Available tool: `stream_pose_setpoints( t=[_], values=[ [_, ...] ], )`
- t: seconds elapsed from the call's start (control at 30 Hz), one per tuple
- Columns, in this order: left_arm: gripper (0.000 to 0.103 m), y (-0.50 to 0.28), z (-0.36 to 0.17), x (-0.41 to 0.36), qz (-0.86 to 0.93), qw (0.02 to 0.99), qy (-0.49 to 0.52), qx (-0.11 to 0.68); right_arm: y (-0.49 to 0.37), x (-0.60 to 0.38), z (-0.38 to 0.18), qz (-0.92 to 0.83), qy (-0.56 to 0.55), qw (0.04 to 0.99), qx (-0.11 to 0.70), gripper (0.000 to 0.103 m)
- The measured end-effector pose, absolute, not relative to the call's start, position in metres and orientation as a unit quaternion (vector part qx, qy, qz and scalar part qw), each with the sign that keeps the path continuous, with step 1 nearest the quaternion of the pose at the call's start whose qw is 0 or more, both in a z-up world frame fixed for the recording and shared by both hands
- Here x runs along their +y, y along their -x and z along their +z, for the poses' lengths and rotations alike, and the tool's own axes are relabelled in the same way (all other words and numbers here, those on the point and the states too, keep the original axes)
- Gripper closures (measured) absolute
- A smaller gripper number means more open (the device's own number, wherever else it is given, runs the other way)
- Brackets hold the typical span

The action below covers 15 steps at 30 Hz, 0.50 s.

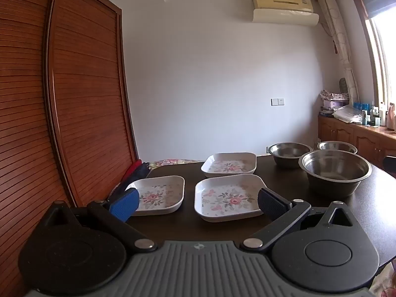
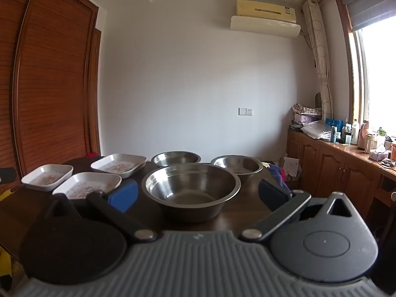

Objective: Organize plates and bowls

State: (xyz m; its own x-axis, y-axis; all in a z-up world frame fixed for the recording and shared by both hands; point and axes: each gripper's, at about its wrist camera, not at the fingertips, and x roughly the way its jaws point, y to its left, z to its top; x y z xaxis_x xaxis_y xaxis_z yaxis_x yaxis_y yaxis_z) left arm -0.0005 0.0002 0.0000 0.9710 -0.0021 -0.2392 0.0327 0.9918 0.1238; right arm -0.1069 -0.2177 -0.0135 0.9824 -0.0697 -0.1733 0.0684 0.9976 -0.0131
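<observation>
Three square white floral plates sit on a dark table (image 1: 188, 225): one at the near left (image 1: 160, 195), one at the near centre (image 1: 229, 198), one behind (image 1: 229, 164). Three steel bowls stand to the right: a large one (image 1: 335, 173) and two smaller ones (image 1: 289, 153) (image 1: 337, 146). My left gripper (image 1: 198, 201) is open and empty, just short of the near plates. In the right wrist view my right gripper (image 2: 198, 195) is open and empty, with the large bowl (image 2: 190, 188) just ahead between its fingers. The plates (image 2: 87, 185) lie left; the smaller bowls (image 2: 176, 158) (image 2: 237, 165) stand behind.
A tall wooden louvred wardrobe (image 1: 61, 99) stands left of the table. A red and dark bundle (image 1: 131, 173) lies between wardrobe and table. A low wooden cabinet (image 2: 334, 163) with bottles and clutter runs along the right wall under a window. Cloth (image 2: 279, 173) hangs at the table's right edge.
</observation>
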Motion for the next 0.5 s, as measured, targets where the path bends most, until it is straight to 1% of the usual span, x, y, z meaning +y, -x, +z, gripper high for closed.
stream_pose_setpoints(
  t=[0.5],
  values=[
    [0.0, 0.0004, 0.0013, 0.0021, -0.01, 0.99, -0.065, 0.121, 0.1167, -0.2272, -0.0095, -0.033, -0.002, 0.995, 0.091, 0.0]
  ],
)
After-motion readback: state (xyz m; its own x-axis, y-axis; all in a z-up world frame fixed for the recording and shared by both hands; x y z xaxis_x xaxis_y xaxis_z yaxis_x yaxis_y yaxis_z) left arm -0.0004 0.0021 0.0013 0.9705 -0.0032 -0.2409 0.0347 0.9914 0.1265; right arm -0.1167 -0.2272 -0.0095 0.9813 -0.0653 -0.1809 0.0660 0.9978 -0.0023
